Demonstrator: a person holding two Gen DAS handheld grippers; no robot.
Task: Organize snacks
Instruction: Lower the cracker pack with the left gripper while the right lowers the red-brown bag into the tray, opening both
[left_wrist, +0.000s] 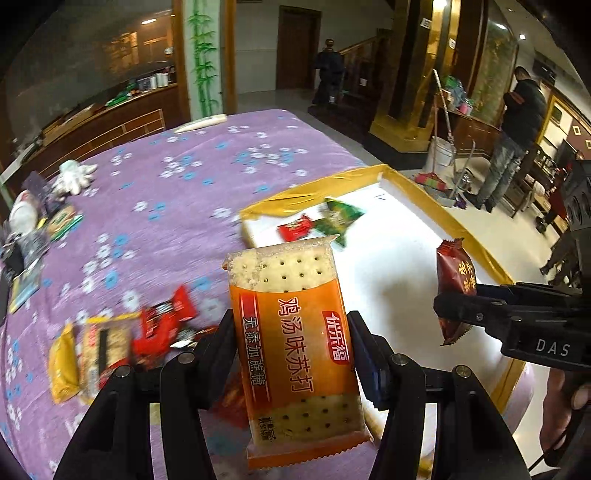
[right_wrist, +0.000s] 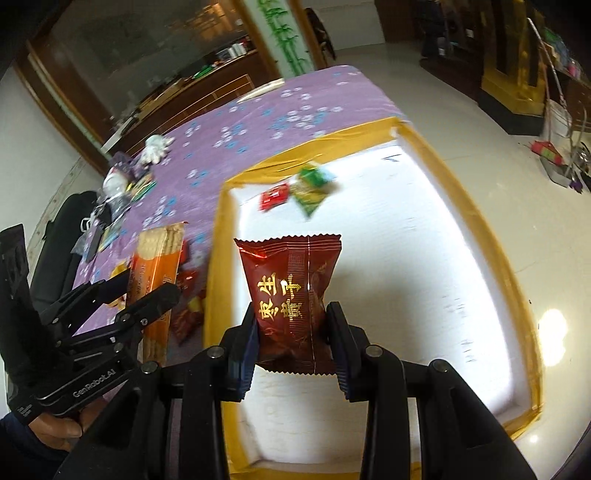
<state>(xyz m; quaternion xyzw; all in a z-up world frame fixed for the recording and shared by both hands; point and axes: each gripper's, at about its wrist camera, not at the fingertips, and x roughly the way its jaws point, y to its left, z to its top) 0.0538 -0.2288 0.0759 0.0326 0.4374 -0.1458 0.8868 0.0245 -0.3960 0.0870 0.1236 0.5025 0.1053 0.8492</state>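
Observation:
My left gripper (left_wrist: 291, 354) is shut on an orange cracker packet (left_wrist: 295, 339), held upright above the table's edge beside the white box. That packet (right_wrist: 155, 280) and the left gripper (right_wrist: 144, 291) show at the left of the right wrist view. My right gripper (right_wrist: 291, 332) is shut on a dark red snack pouch (right_wrist: 291, 295) with gold lettering, hanging over the box's white floor. In the left wrist view the same pouch (left_wrist: 452, 280) sits in the right gripper (left_wrist: 448, 310). The white box with a gold rim (right_wrist: 491, 236) holds a small red packet (right_wrist: 274, 195) and a green packet (right_wrist: 312, 186).
Loose snacks (left_wrist: 122, 343) lie in a heap on the purple flowered tablecloth (left_wrist: 166, 192). White gloves (left_wrist: 74, 177) and clutter (left_wrist: 29, 229) sit at the far left. A person (left_wrist: 513, 136) stands on the tiled floor at the right, near a bucket (left_wrist: 441, 151).

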